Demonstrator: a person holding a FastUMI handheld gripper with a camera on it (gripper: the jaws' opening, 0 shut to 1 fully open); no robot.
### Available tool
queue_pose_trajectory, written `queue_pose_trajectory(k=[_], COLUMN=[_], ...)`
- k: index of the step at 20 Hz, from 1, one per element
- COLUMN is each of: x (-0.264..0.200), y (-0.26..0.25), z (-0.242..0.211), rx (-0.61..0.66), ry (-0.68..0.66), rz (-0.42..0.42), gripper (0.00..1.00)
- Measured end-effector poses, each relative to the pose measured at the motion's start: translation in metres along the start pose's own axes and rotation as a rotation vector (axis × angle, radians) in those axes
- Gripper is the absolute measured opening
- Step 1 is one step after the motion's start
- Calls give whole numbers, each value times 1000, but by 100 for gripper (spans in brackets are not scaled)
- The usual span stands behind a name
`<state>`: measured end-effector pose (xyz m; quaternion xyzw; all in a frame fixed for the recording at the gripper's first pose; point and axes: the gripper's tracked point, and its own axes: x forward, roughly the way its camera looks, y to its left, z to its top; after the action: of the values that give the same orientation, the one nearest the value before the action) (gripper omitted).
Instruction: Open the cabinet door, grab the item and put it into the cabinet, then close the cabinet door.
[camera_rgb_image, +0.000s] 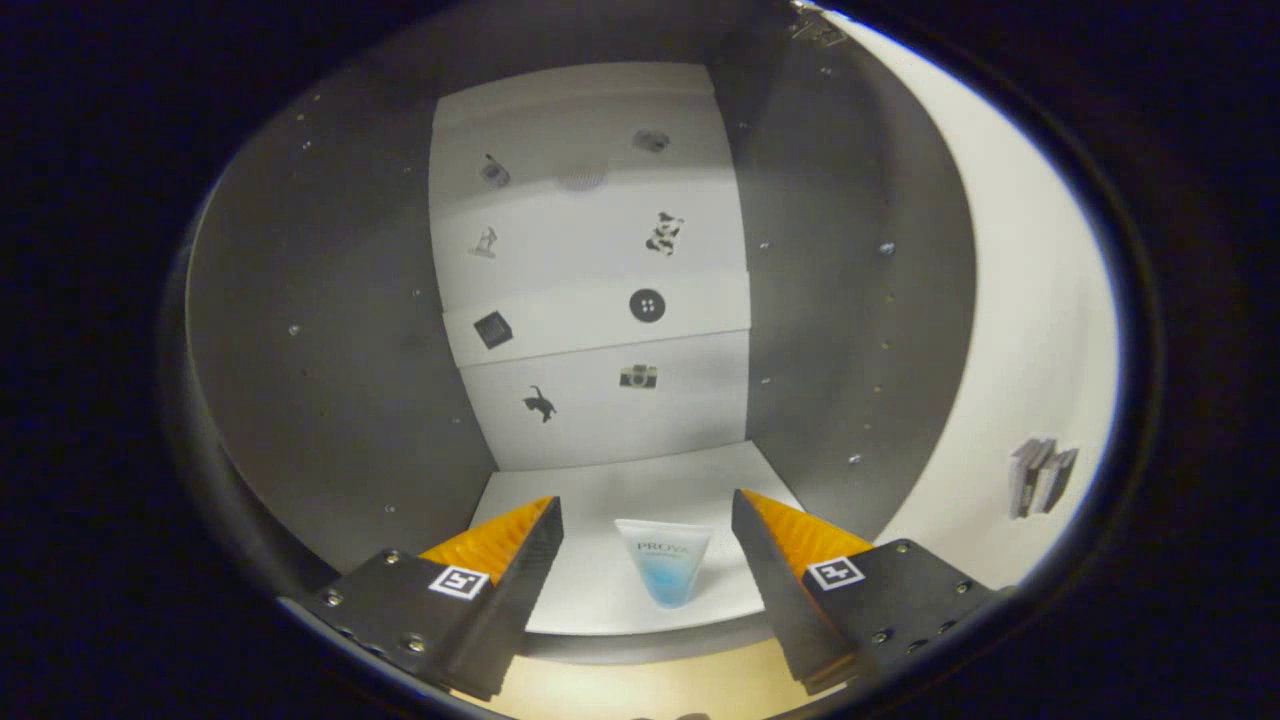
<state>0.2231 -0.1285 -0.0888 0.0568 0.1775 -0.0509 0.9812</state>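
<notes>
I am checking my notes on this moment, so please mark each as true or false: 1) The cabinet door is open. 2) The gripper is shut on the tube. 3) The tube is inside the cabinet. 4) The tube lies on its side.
1) True: the door is swung open beside the cabinet.
2) False: the gripper is open, and neither finger touches the tube.
3) True: it is on the cabinet floor, between the fingers.
4) False: it stands upright.
</notes>
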Motion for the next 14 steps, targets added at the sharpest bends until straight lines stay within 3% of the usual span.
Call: queue_pose_trajectory(k=[9,14], x=[-103,-169], y=[-18,-32], z=[24,32], rx=[-37,-72], ry=[-153,-269], rz=[-35,-111], gripper=[100,99])
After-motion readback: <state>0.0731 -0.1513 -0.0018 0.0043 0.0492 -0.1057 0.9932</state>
